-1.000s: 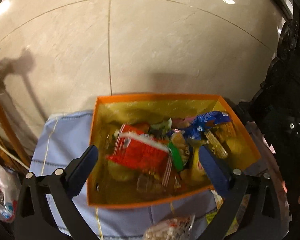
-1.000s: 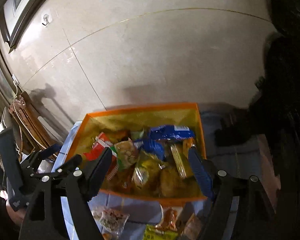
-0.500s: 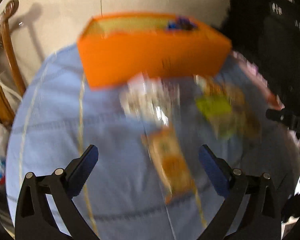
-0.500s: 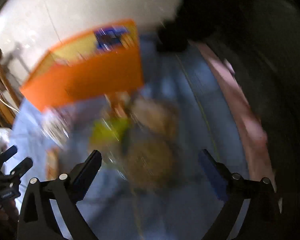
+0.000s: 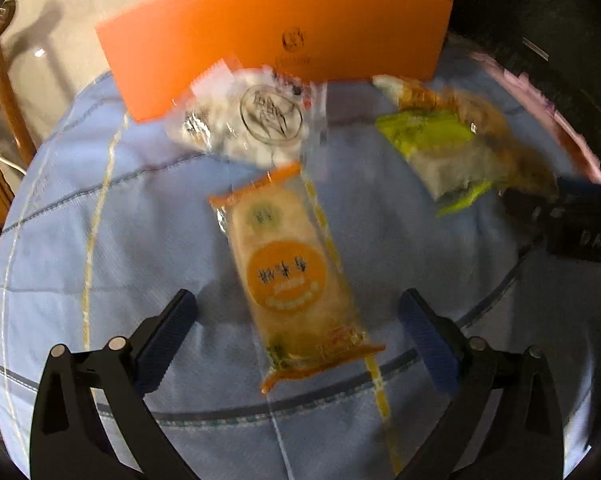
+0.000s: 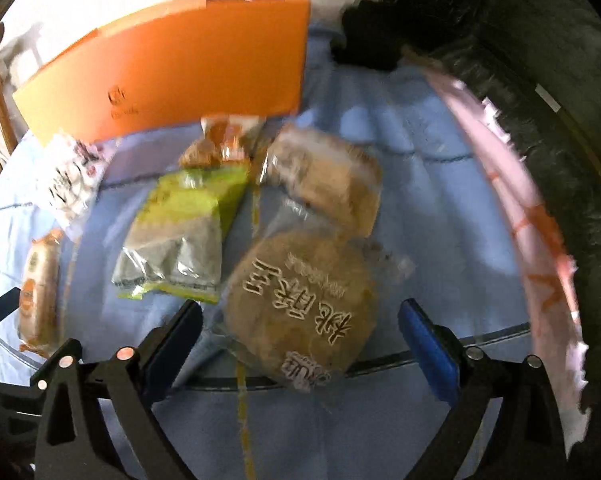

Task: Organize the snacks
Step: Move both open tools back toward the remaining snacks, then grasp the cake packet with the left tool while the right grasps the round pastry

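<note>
Snacks lie loose on a blue cloth [image 5: 148, 240] over the desk, in front of an orange box [image 5: 268, 36] at the far side. Nearest the right gripper [image 6: 300, 340] is a round brown biscuit pack [image 6: 300, 300]; its jaws have just been opening and now stand spread wide, the pack between them but untouched. The left gripper [image 5: 296, 332] is spread too, straddling a long orange-labelled cake pack [image 5: 288, 272] without touching it. A green packet [image 6: 184, 216] and a white sweets bag [image 5: 252, 120] lie nearer the box

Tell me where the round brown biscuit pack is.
In the right wrist view the round brown biscuit pack lies on the blue cloth between the open right gripper jaws, right of the green packet.
</note>
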The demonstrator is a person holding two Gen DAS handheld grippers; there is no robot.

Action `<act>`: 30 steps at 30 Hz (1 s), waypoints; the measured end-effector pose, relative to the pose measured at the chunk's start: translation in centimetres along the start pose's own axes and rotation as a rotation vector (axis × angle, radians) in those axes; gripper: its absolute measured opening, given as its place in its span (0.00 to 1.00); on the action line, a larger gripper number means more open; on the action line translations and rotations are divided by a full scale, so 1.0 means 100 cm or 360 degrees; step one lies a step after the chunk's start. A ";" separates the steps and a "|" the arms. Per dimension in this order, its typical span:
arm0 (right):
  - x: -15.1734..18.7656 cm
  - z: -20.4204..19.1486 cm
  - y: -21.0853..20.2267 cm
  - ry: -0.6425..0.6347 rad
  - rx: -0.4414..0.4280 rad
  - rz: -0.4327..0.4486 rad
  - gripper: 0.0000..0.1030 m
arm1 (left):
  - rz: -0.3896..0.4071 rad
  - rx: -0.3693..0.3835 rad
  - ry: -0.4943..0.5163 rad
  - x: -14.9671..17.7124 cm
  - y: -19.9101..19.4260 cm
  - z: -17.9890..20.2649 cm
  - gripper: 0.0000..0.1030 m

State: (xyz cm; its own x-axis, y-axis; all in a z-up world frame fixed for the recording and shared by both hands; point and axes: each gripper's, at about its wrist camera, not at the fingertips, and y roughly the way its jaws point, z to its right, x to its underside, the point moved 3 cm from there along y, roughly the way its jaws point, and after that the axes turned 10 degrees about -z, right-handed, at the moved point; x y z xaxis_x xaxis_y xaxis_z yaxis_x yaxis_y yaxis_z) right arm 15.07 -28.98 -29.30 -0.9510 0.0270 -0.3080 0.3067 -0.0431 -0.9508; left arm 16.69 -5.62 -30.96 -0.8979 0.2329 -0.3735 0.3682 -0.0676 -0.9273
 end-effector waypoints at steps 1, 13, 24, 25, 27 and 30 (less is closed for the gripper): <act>0.002 0.002 0.003 0.0026 -0.0044 -0.0018 0.96 | 0.0006 0.0015 -0.0006 0.001 0.000 -0.001 0.96; 0.007 -0.010 -0.025 -0.0086 -0.0173 0.0049 0.19 | 0.0073 0.0229 0.0054 0.009 -0.028 -0.002 0.33; 0.017 -0.011 -0.064 -0.0106 -0.0292 0.0138 0.16 | 0.0157 0.0327 -0.0072 0.011 -0.070 -0.021 0.33; 0.016 -0.007 -0.062 -0.0101 -0.0253 0.0144 0.22 | 0.0148 0.0328 -0.0081 0.012 -0.071 -0.023 0.33; 0.010 -0.008 -0.060 -0.0148 -0.0137 0.0185 0.78 | 0.0140 0.0330 -0.0083 0.013 -0.071 -0.026 0.33; -0.012 -0.019 -0.047 -0.0303 0.0029 0.0248 0.90 | 0.0106 0.0315 -0.0078 0.019 -0.069 -0.027 0.33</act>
State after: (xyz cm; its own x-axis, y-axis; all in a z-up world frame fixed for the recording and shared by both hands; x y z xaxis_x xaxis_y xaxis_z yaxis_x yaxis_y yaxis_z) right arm 14.83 -26.94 -24.57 -0.8828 -0.1702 -0.4378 0.4514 -0.0498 -0.8909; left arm 13.11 -2.10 -25.17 -0.8855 0.1745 -0.4306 0.3770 -0.2716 -0.8855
